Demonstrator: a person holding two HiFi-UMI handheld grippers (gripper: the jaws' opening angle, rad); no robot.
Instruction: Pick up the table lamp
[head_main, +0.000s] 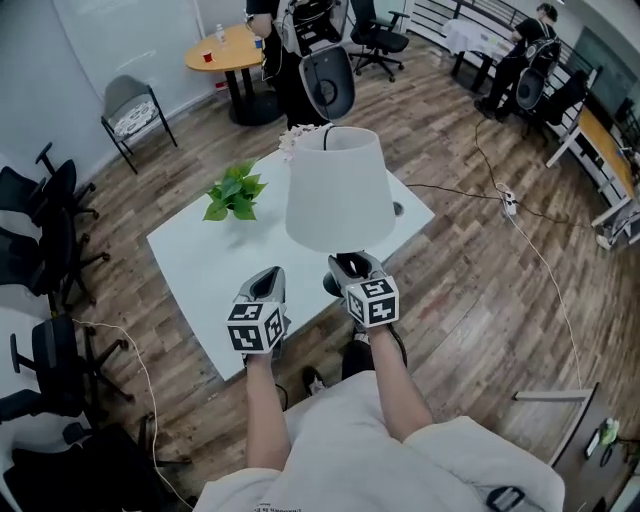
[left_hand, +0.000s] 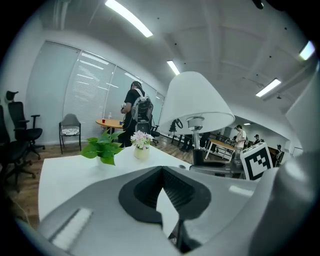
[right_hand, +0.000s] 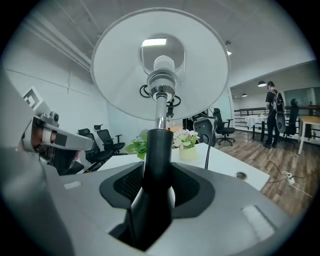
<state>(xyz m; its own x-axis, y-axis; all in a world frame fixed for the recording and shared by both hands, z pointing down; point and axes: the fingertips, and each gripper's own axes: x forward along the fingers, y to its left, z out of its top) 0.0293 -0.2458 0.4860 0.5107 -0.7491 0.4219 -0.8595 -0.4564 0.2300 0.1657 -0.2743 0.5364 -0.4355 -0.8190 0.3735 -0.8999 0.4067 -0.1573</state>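
The table lamp (head_main: 337, 190) has a wide white shade, a chrome neck and a black stem (right_hand: 159, 150). It stands near the front edge of the white table (head_main: 200, 260). My right gripper (head_main: 352, 268) is shut on the black stem just under the shade, which fills the top of the right gripper view. The stem's foot is hidden, so I cannot tell whether the lamp is off the table. My left gripper (head_main: 268, 280) hovers just left of it, shut and empty. In the left gripper view the lamp (left_hand: 197, 102) is ahead to the right.
A green potted plant (head_main: 235, 192) and a small pot of flowers (head_main: 295, 140) stand farther back on the table. Black office chairs (head_main: 50, 230) line the left. A round wooden table (head_main: 228, 50) and a person (left_hand: 137, 112) are behind. A cable (head_main: 510, 205) crosses the floor at right.
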